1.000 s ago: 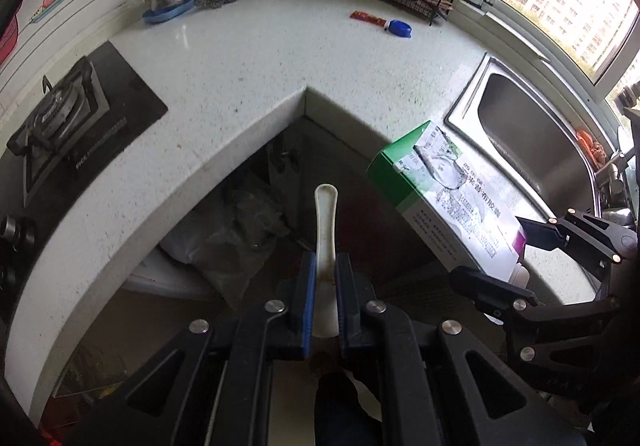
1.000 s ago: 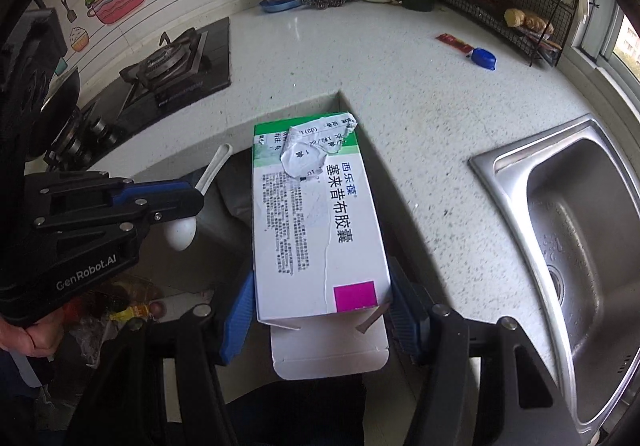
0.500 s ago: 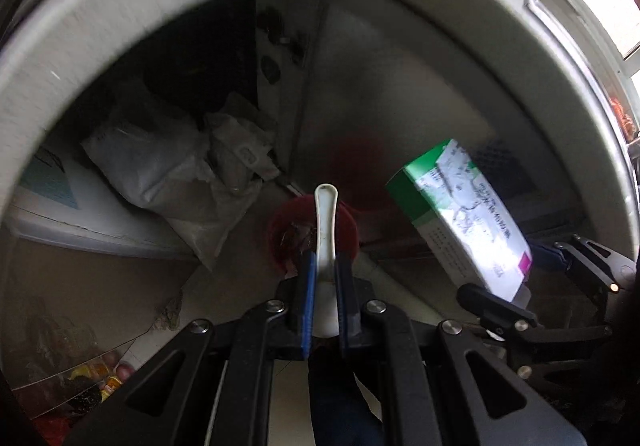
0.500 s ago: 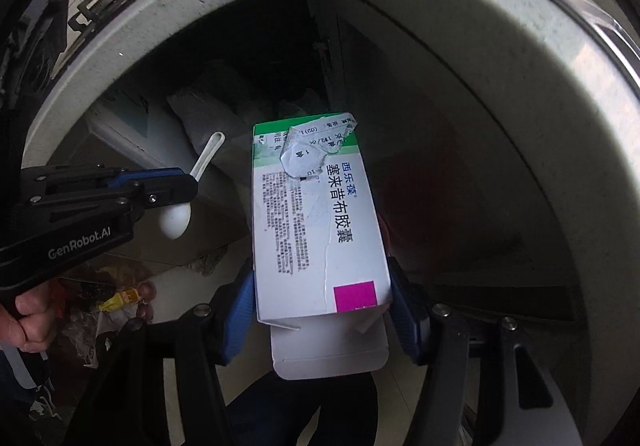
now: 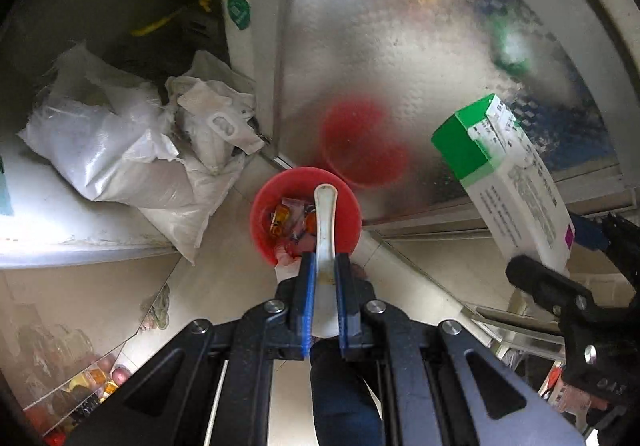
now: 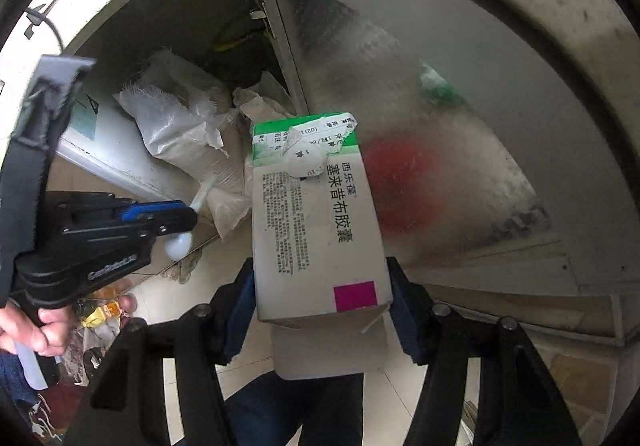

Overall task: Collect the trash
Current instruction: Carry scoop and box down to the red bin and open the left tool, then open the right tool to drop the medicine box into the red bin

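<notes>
My left gripper [image 5: 323, 266] is shut on a white plastic spoon [image 5: 325, 218], handle pointing forward over a small red trash bin [image 5: 264, 218] on the floor that holds several wrappers. The left gripper [image 6: 188, 212] and spoon [image 6: 180, 244] also show in the right wrist view. My right gripper [image 6: 322, 286] is shut on a white and green medicine box [image 6: 308, 214] with a torn label and an open bottom flap. The box [image 5: 508, 182] hangs in the air to the right of the bin.
An open cabinet under the counter holds white plastic sacks [image 5: 112, 150] and crumpled bags [image 5: 216, 118]. A shiny cabinet door [image 5: 420, 66] stands behind the bin and mirrors it. Litter [image 5: 80, 394] lies on the tiled floor at lower left.
Both grippers have dropped from counter height to below the counter edge, towards the floor. The red bin is now close under the spoon. Both holds are unchanged.
</notes>
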A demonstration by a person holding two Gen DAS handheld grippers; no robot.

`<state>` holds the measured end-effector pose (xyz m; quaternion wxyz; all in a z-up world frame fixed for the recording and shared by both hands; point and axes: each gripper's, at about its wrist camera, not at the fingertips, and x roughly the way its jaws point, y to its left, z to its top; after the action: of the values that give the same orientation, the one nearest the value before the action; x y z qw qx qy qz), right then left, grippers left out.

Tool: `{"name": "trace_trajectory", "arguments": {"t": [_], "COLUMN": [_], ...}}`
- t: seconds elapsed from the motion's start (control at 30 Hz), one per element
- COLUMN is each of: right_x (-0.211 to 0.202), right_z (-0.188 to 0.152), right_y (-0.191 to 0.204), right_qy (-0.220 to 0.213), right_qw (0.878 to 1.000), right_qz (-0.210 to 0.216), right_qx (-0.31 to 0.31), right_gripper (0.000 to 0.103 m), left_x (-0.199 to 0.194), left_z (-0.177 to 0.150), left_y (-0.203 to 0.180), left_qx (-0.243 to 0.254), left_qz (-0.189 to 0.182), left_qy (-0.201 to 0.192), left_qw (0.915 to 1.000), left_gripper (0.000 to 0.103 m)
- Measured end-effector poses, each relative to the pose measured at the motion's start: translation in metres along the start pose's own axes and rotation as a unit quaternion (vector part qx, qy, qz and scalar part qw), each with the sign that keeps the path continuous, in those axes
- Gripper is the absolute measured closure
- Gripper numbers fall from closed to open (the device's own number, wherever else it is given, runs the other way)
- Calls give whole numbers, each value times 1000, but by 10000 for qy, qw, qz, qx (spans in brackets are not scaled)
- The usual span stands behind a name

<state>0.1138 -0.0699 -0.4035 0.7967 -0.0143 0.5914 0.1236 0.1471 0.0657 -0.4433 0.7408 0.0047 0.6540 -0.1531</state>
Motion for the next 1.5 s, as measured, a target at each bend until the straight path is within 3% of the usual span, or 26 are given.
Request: {"name": "trace_trajectory", "arguments": {"t": [0.07,0.17,0.3,0.43,0.63,0.97,1.1,1.2,1.5], "right_x": [4,6,10,11,16,26,33,39,62], "right_z": [-3,-9,-10,-5,3,8,8,10,16], "right_y": [-3,-4,-3,0,10,28,32,35,43], "right_qy": [26,69,148,176,189,357,462,519,718], "right_qw": [10000,10000,9998,9998,9997,9980,9973,9966,9952], "right_qz": [-11,-2,3,10,39,174,191,198,173], "right_qx": [-18,46,104,25,-152,-498,-544,-603,-646], "right_gripper": [45,45,45,45,45,45,45,45,45], "left_x": [6,10,9,8,0,-1,3,9,14], "left_z": [4,8,8,4,-6,-24,-29,-31,-29], "left_y": [-4,-3,2,10,23,57,71,75,84], "left_qx": [61,65,118,130,-5,-660,-882,-858,-912], "left_qz": [104,185,342,387,328,470,624,730,464], "left_qy": [20,59,70,132,90,-31,-13,77,90], "left_qw": [9999,9998,9993,9991,9994,9967,9941,9936,9947], "left_gripper": [91,57,42,35,35,35,23,21,0]}}
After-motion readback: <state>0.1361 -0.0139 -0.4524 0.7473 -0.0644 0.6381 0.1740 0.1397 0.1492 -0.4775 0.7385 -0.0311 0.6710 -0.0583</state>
